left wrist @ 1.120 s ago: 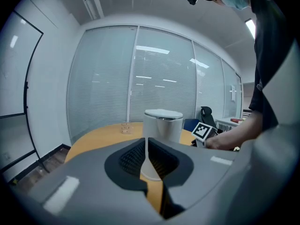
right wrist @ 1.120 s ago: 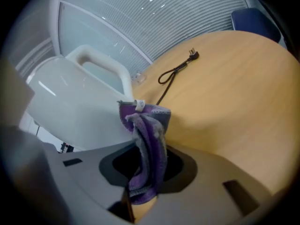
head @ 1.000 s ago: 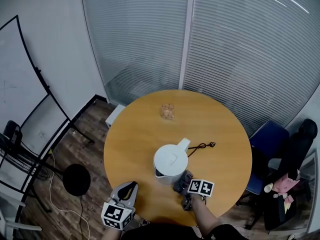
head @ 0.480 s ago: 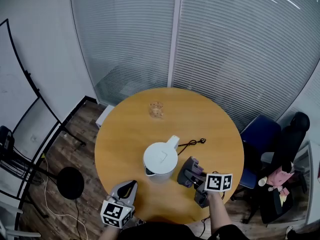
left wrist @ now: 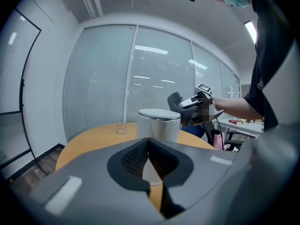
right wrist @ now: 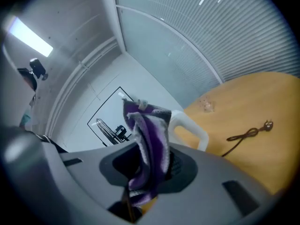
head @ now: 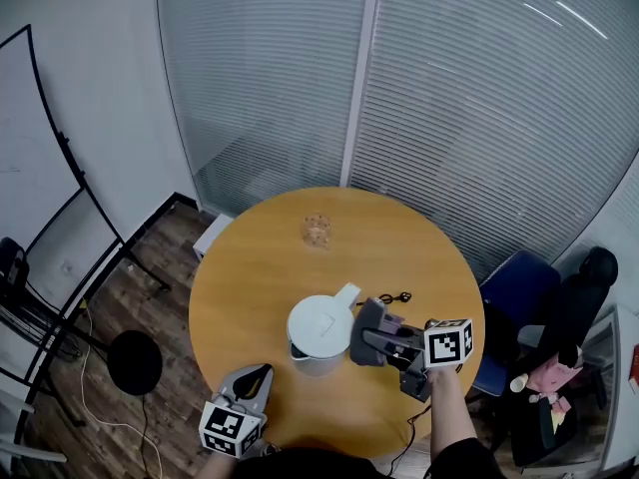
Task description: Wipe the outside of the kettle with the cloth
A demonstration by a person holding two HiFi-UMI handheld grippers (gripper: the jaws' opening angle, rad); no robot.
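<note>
A white kettle (head: 319, 331) stands on the round wooden table (head: 250, 277), a little in front of its middle. My right gripper (head: 373, 336) is shut on a purple and white cloth (head: 365, 319) and holds it at the kettle's right side, near the top. In the right gripper view the cloth (right wrist: 146, 142) hangs between the jaws, with the kettle's white handle (right wrist: 188, 127) just behind it. My left gripper (head: 252, 381) rests shut and empty at the table's front edge, left of the kettle (left wrist: 159, 122).
A small glass (head: 317, 231) stands at the table's far side. A thin brown cable (head: 396, 297) lies right of the kettle. A blue chair (head: 514, 302) is beside the table on the right, and a whiteboard stand (head: 60, 198) is on the left.
My right gripper has carried the cloth from the kettle's near side up and round to its right side. The left gripper has stayed put.
</note>
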